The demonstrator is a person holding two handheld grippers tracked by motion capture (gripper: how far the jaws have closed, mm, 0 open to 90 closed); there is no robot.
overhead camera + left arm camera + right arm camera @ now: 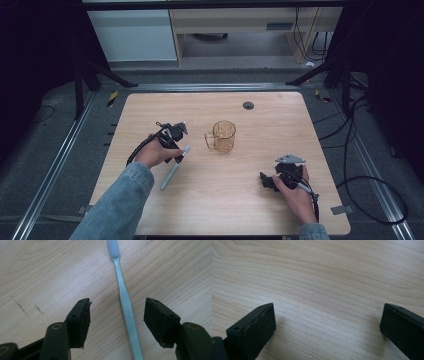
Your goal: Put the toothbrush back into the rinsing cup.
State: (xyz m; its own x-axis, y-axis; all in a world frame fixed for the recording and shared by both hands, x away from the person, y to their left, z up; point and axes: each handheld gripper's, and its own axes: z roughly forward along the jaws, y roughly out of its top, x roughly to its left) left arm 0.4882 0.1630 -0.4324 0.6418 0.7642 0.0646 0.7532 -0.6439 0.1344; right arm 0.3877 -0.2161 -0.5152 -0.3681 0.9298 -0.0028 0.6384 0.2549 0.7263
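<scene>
A pale blue toothbrush point(175, 167) lies flat on the wooden table point(260, 125), left of the middle, its bristle end toward the far side. My left gripper point(178, 156) hangs low over it, pointing down. In the left gripper view the toothbrush point(125, 302) handle runs between the two jaws, nearer the right one, and neither pad touches it, so the left gripper point(117, 307) is open. My right gripper point(266, 180) rests near the table's front right with its jaws toward the left. In its own view the right gripper point(328, 315) stands wide open over bare wood.
A clear amber glass mug point(223, 136) stands upright at the table's middle, handle toward the left, just right of the toothbrush's head. A small dark grommet point(248, 105) sits near the far edge. Cables and metal rails run on the floor around the table.
</scene>
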